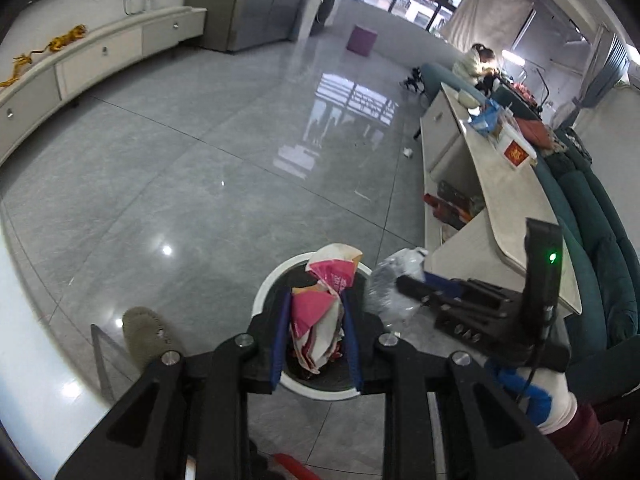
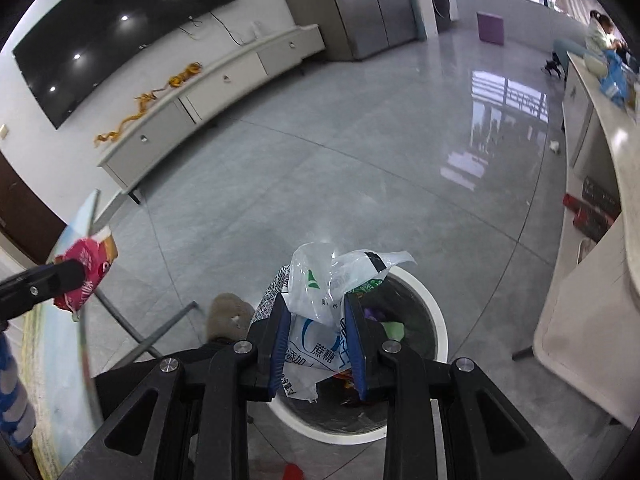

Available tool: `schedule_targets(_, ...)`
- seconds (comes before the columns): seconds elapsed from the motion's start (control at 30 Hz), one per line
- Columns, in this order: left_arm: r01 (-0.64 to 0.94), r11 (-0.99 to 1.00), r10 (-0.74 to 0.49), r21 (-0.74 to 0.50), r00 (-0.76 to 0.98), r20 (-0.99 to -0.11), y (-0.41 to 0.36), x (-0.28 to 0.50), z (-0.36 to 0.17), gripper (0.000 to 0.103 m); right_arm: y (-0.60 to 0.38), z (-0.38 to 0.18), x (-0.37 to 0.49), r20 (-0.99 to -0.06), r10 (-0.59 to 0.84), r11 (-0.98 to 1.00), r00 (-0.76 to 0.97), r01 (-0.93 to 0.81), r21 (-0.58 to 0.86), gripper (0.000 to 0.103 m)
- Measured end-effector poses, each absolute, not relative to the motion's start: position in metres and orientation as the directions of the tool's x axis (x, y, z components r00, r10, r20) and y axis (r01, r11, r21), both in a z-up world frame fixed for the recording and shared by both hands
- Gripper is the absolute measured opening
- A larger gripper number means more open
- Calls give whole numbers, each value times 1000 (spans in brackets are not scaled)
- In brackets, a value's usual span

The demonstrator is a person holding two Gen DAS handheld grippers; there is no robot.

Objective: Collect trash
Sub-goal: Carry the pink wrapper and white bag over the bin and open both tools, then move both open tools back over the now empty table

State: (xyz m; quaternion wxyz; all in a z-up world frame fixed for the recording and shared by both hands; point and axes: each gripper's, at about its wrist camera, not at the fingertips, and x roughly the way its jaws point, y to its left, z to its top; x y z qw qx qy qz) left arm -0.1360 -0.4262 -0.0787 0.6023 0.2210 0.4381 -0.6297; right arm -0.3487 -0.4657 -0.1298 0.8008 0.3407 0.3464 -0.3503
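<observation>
My left gripper point(image 1: 316, 300) is shut on a crumpled pink and white wrapper point(image 1: 322, 304), held above a round white-rimmed trash bin point(image 1: 262, 296) on the floor. The right gripper point(image 1: 404, 282) shows to its right with a clear plastic bag point(image 1: 394, 280). In the right wrist view my right gripper point(image 2: 314, 304) is shut on a bunch of white and clear plastic bags point(image 2: 320, 312) over the bin point(image 2: 434, 320), which holds coloured trash. The left gripper point(image 2: 74, 274) appears at the left edge with the pink wrapper point(image 2: 90, 272).
A slippered foot point(image 2: 228, 316) stands beside the bin. A glass-topped table point(image 2: 60, 340) is at the left. A long white counter point(image 1: 516, 200) with clutter and a teal sofa point(image 1: 592, 240) run along the right. A small white scrap point(image 1: 408, 153) lies on the grey floor. A person point(image 1: 478, 62) sits far off.
</observation>
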Motion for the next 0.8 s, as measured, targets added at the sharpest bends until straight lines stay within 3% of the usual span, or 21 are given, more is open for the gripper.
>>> schedule_targets(0.23, 918, 147, -526, -367, -242, -815, -458, -137, -111, 30, -477, -159, -340, -824, -297, 515, 483, 808, 288, 30)
schedule_targets(0.3, 903, 161, -517, -399, -267, -813, -463, -134, -120, 38, -479, -167, -339, -834, -291, 509, 469, 814, 280, 32)
schedule_targets(0.33, 894, 169, -516, -415, -278, -810, -465, -132, -124, 49, -480, -171, -339, -838, -286, 506, 465, 816, 281, 33)
schedule_targets(0.37, 891, 174, -516, -420, -281, -809, -466, -130, -127, 54, -482, -175, -339, -842, -280, 503, 462, 817, 281, 34)
schedule_targets(0.47, 876, 195, -512, -441, -293, -807, -468, -123, -135, 54, -485, -185, -338, -851, -269, 500, 451, 821, 276, 45)
schedule_targets(0.8, 888, 270, -574, -372, -162, -803, -431, -86, -111, 54, -485, -170, -339, -851, -293, 494, 436, 831, 256, 53)
